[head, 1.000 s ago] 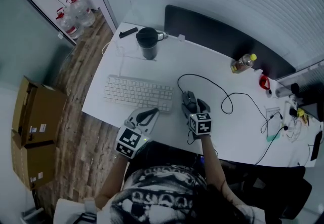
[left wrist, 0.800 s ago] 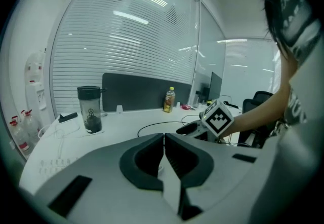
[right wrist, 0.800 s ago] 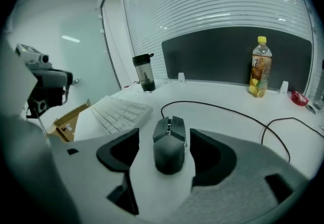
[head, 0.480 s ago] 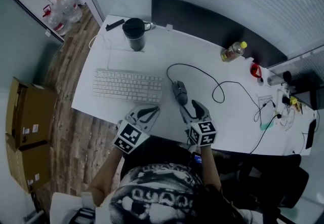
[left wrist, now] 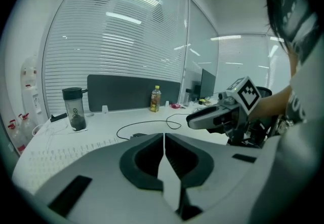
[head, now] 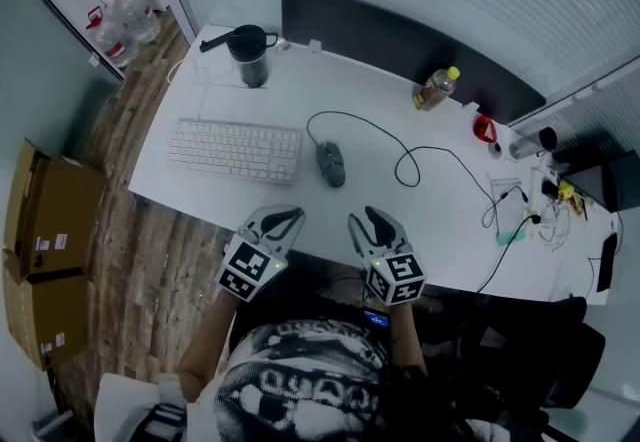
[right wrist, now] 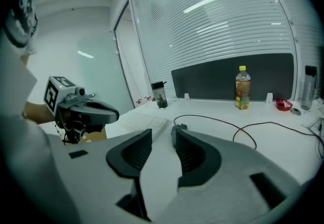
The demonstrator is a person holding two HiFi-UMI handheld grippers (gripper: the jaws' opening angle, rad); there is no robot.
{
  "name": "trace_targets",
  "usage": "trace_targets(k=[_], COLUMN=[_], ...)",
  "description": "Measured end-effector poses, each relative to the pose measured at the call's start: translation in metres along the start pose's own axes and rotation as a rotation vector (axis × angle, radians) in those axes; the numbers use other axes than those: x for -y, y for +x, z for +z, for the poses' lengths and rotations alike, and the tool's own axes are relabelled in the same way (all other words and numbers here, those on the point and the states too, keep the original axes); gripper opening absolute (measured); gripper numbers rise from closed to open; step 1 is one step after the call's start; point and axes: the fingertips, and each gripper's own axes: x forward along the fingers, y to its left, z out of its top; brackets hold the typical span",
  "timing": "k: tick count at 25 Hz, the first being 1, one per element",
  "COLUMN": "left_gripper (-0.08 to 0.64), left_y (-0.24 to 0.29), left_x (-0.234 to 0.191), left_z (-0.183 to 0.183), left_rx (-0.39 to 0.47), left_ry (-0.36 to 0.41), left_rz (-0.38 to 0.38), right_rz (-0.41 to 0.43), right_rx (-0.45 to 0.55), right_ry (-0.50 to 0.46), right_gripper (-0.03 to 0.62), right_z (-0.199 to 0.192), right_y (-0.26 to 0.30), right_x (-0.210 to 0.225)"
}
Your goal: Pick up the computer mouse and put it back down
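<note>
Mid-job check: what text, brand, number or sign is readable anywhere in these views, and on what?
No text reads clearly in any view.
Label on the bottle: too small to read.
Emblem on the tumbler: pale mark, no legible letters.
Stickers on the cardboard boxes: too small to read.
Print on the shirt: blurred, unreadable.
Keys of the keyboard: too small to read.

The dark, wired mouse (head: 331, 164) lies flat and free on the white table (head: 420, 230), just right of the keyboard (head: 236, 150), its black cable (head: 345, 114) looping away across the table to the right.
</note>
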Motion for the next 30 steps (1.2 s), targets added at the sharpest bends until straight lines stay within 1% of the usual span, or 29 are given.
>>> trace_targets(k=[6,9,13,18,22,26,30], left_gripper=[0.006,0.006,0.006,0.006,0.006,0.006,0.006], left_y=[-0.007,-0.017,-0.037,-0.066,-0.081,-0.088,-0.09], left_x=[0.06,0.081,0.102,0.127,0.15,0.176,0.2], left_z=[0.004,0.002,0.0,-0.011,-0.022,-0.03,-0.033], left_rx=[0.013,0.019,0.034,0.038,0.045,0.045,0.06], left_ry=[0.004,0.0,-0.017,0.002,-0.007,0.005,0.011], left_rz=[0.002,0.029,0.083,0.114,0.132,0.11,0.088], right_rz=[0.022,0.054,0.094,0.13,0.139,0.134,0.125], right_rx=[0.023,0.048,0.074,0.111,0.142,0.157,0.15], right_ry=[-0.039,-0.04,-0.044,-0.047,-0.054,-0.069,-0.1], right_gripper=[0.087,0.052,-0.006,-0.008,-0.008,-0.008,-0.008], right_z=[-0.011,-0.016,-0.024,-0.035,-0.043,-0.05,-0.06], right_y=[-0.047,-0.065,-0.084,-0.111,-0.136,-0.16,-0.179], right_x=[-0.003,-0.012,-0.026,-0.05,-0.061,-0.07,-0.074])
